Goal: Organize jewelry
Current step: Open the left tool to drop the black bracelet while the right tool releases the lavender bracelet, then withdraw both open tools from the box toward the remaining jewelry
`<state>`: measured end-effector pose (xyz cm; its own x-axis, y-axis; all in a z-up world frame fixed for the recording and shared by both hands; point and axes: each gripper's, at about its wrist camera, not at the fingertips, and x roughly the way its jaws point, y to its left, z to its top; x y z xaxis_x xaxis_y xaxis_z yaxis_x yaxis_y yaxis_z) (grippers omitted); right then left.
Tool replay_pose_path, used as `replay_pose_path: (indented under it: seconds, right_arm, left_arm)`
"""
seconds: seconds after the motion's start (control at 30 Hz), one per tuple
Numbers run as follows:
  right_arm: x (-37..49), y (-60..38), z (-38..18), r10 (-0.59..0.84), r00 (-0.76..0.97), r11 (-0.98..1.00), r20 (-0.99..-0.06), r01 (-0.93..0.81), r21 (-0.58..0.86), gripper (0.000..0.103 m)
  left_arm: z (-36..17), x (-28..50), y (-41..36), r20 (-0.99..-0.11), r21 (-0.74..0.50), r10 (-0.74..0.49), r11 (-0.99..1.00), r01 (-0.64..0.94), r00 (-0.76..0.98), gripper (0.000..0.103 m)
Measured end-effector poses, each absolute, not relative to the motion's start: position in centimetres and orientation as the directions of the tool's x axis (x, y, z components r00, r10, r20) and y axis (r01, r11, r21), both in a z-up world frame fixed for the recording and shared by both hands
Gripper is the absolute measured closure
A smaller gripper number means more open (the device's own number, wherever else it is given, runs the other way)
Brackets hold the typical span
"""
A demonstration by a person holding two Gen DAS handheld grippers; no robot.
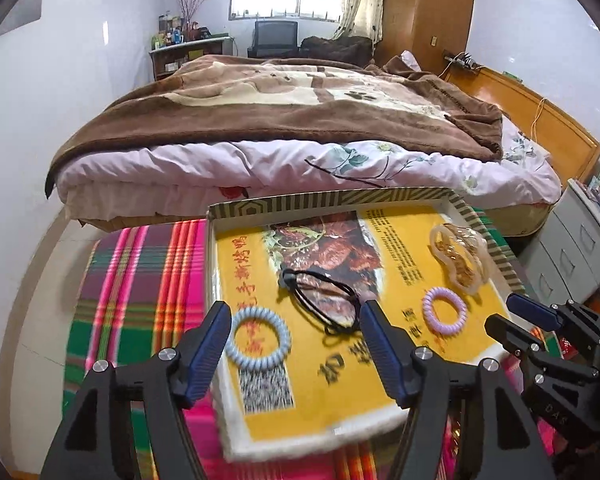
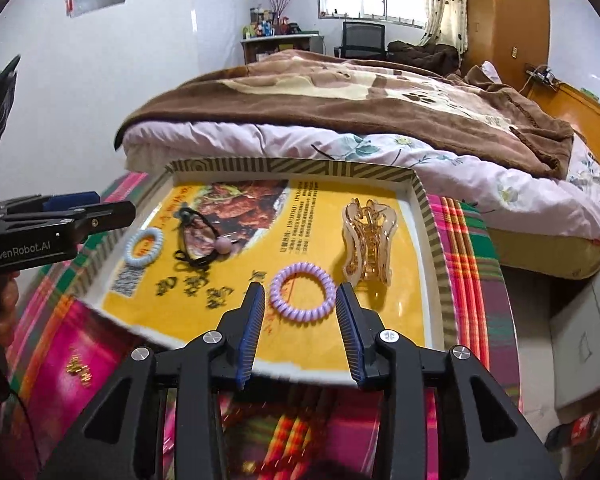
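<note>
- Since all four hair pieces lie inside the shallow tray point(image 2: 428, 216), spaced apart on its yellow printed liner, the sorting looks close to done or done.
- At the near right, the purple coil tie point(image 2: 302, 287) lies flat just ahead of the right gripper point(image 2: 300, 300); its jaws stand apart with nothing between the pads, the tie beyond their tips.
- Just right of it and farther back, the amber claw clip point(image 2: 367, 240) rests on its side, near the tray's right wall.
- Toward the left side, the blue coil tie point(image 1: 257, 338) lies near the left wall, with the black elastic point(image 1: 324, 300) beside it toward the middle, its cord looped loosely.
- Over that side hangs the left gripper point(image 1: 296, 324), jaws wide and empty; the blue tie shows between the fingers but untouched.
- Each piece having its own patch of liner keeps cords from tangling, I judge.
- Outside the tray, on the plaid cloth point(image 2: 472, 232), small gold bits point(image 2: 79, 370) lie loose; what they are I cannot tell.
- Behind stands a bed point(image 1: 300, 120).
</note>
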<state>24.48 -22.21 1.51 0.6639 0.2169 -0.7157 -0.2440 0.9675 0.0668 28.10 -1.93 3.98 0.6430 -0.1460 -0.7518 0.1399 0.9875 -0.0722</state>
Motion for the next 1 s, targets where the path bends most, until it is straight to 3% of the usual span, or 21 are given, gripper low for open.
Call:
replay_pose_path:
  seconds: [0.4,0.53,0.67,1.0]
  right_arm:
    - [17.0,-25.8,2.1,0.234,0.678,0.968,-0.697,-0.229,0.103,0.065]
    - [15.1,-27.3,1.0,0.206,0.668,0.973,-0.715,-0.216,0.079,0.064]
    - [14.1,-29.1,-0.5,0.174,0.647,0.981,-0.743,-0.175,0.078,0.052]
    - [14.8,-30.2,-3.3,0.167,0.601,0.982,-0.781,-0.170,0.079,0.052]
  left_arm:
    - [6.0,17.9,-0.5,-0.698,-0.134,-0.240,0.969,0.206,0.674,0.031]
    - [4.8,15.4,-0.3,-0.722,-0.131,-0.244,0.967,0.218,0.648,0.029]
    - [3.6,13.2,0.3,-0.734,-0.131,-0.242,0.967,0.218,0.634,0.029]
    - [0.3,10.4,1.1,-0.782,-0.195,-0.262,0.965,0.177,0.566,0.029]
